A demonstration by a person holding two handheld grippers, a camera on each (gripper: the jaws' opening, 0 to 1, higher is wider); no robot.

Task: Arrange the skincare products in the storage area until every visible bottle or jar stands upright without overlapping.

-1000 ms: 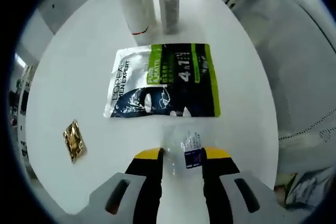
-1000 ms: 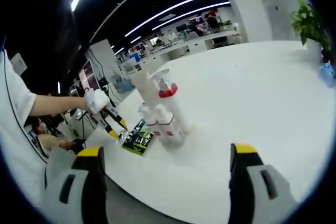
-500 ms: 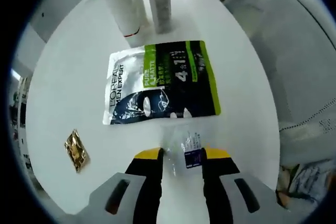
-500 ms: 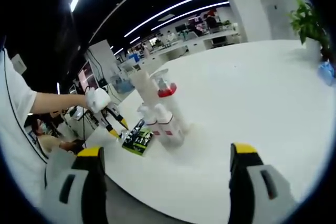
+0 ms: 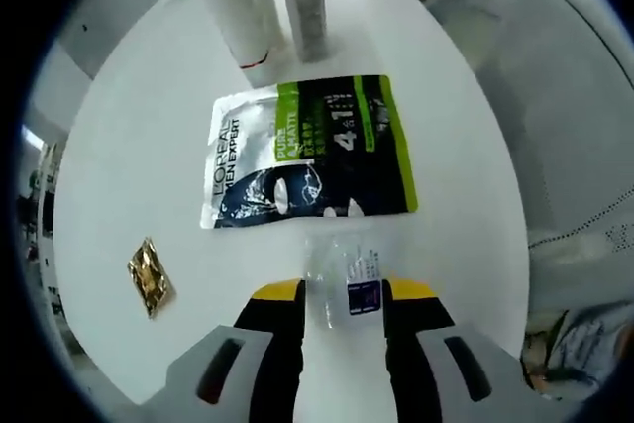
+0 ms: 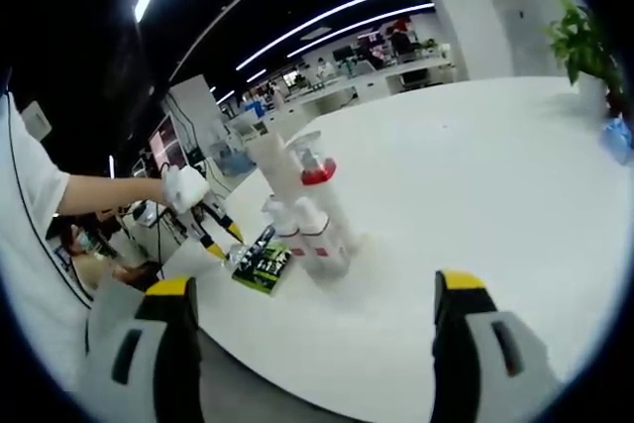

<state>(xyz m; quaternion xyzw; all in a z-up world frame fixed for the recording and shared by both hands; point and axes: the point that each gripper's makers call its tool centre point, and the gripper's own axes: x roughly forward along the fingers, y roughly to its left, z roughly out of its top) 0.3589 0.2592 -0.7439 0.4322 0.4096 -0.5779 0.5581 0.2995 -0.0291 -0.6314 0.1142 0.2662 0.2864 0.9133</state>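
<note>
One clear bottle (image 5: 347, 284) pinched in left hand-held gripper (image 5: 343, 296), long axis along jaws; right hand-held gripper (image 6: 309, 319) spread.

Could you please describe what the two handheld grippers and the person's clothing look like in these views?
Each handheld gripper, left gripper and right gripper, has light grey bodies with oval slots, black jaws and yellow tips. The person wears a white short-sleeved shirt and a white glove.
</note>
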